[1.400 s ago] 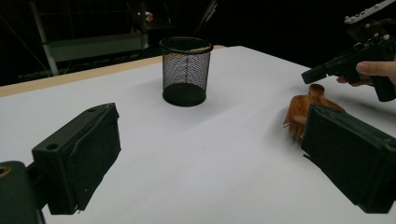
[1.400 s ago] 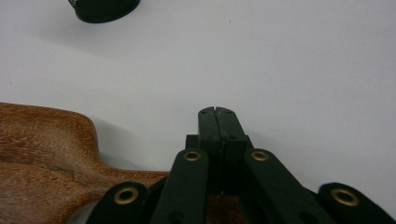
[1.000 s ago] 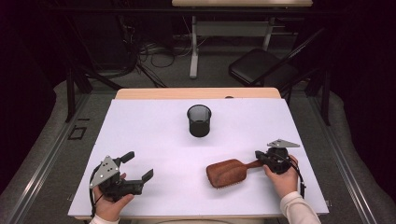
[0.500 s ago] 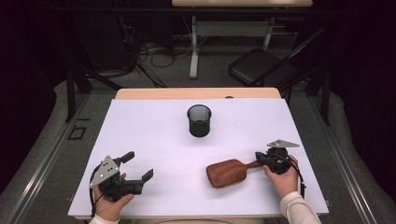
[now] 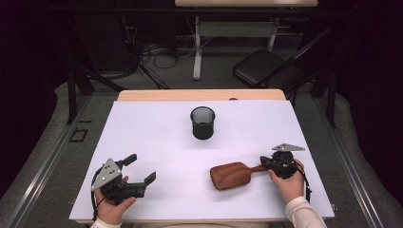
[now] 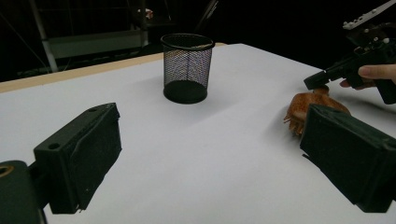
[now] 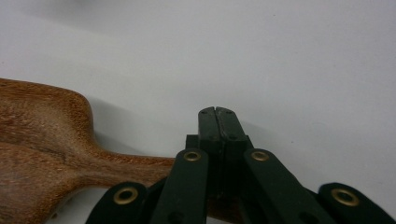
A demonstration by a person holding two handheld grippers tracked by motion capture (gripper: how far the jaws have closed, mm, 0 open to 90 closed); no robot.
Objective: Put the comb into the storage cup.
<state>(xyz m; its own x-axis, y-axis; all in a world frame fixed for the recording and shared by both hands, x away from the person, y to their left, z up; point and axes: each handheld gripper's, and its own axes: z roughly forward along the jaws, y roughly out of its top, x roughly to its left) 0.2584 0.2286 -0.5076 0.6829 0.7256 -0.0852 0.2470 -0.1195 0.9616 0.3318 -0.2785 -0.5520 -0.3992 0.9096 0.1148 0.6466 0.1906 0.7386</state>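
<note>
High view is showing a wooden hairbrush [image 5: 236, 175] lying bristles-down on the white desk [image 5: 157, 137], toward its right front, well apart from the black mesh pen cup [image 5: 203, 122] standing upright near the middle. The right gripper [image 5: 267, 163] is sitting at the brush's handle; in the right gripper view its jaws are pressed together above the handle, not visibly clamping it. The left gripper [image 5: 140, 169] is resting with jaws spread wide, holding nothing. Judging by this, the brush is not yet lifted, and carrying it toward the cup is likely remaining.
</note>
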